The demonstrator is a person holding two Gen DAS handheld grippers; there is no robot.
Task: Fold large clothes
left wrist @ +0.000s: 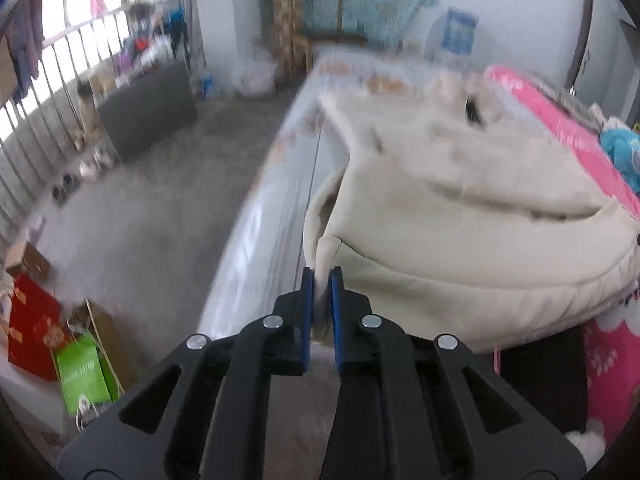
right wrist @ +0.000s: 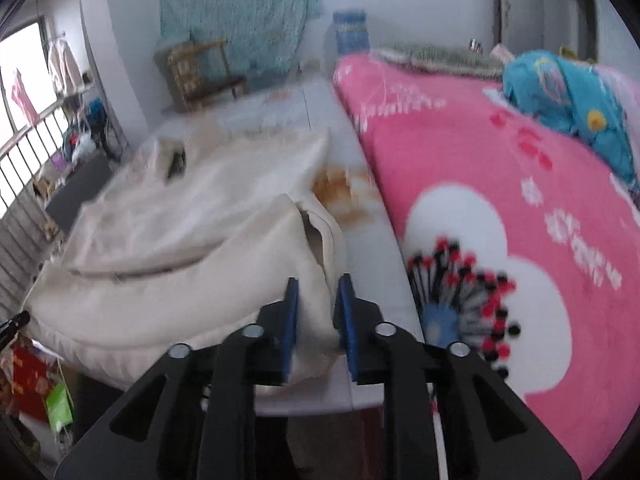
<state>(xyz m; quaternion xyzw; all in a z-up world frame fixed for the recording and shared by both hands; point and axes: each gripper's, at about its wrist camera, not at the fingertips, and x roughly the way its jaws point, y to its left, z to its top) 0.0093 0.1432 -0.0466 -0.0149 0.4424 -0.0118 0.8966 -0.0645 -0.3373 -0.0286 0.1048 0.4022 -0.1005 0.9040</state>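
Two grippers pinch one cream garment [left wrist: 460, 200] spread on the pale table [left wrist: 276, 184] — the left gripper [left wrist: 321, 280] clamps its near left corner, the right gripper [right wrist: 318, 292] clamps the near right corner — beside a pink blanket [right wrist: 500, 168].

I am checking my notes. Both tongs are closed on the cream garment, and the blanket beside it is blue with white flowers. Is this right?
Not quite: the blanket is pink with white flowers, as the right wrist view shows. The rest holds: the left tongs and the right tongs each pinch the cream garment.
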